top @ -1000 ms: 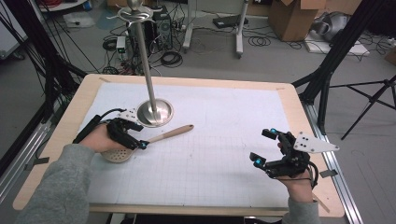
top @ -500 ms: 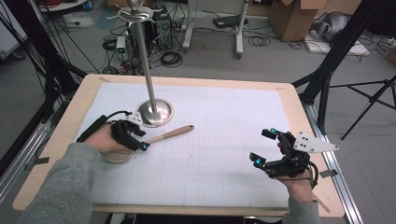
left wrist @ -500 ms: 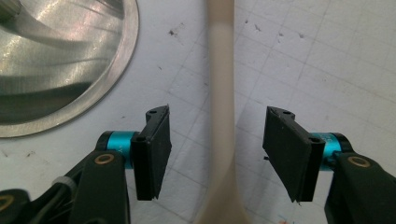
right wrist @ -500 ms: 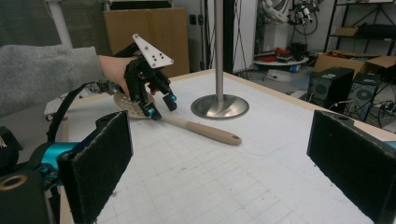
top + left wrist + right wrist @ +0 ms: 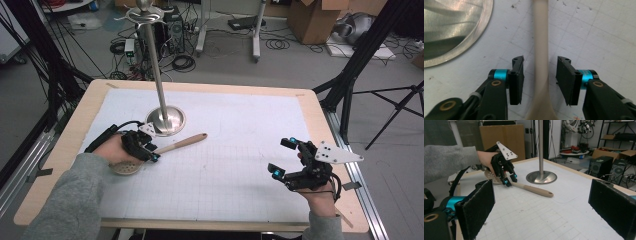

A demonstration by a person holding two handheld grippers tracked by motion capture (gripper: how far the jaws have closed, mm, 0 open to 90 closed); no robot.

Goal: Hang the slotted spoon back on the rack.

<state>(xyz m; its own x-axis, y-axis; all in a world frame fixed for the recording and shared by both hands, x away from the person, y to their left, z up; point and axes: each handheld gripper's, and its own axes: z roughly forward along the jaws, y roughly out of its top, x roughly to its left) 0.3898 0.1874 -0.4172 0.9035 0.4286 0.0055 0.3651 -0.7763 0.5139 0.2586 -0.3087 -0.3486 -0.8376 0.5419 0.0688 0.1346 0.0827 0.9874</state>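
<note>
A slotted spoon with a beige handle [image 5: 182, 142] lies on the white mat, its round head [image 5: 125, 167] under the person's left hand. My left gripper [image 5: 152, 152] is open, and its jaws stand one on each side of the handle [image 5: 541, 50] near the head, with small gaps. In the right gripper view the left gripper [image 5: 509, 180] sits low over the spoon handle [image 5: 534, 190]. My right gripper [image 5: 281, 157] is open with nothing in it, and hovers near the table's front right, far from the spoon.
A metal stand with a round base [image 5: 166, 120] and a tall pole [image 5: 155, 65] rises just behind the spoon, close to the left gripper. The white gridded mat [image 5: 235, 130] covers the wooden table. Boxes, cables and tripod legs lie on the floor beyond.
My left gripper has shifted slightly right along the spoon, and its jaws now straddle the handle. The right gripper has not moved.
</note>
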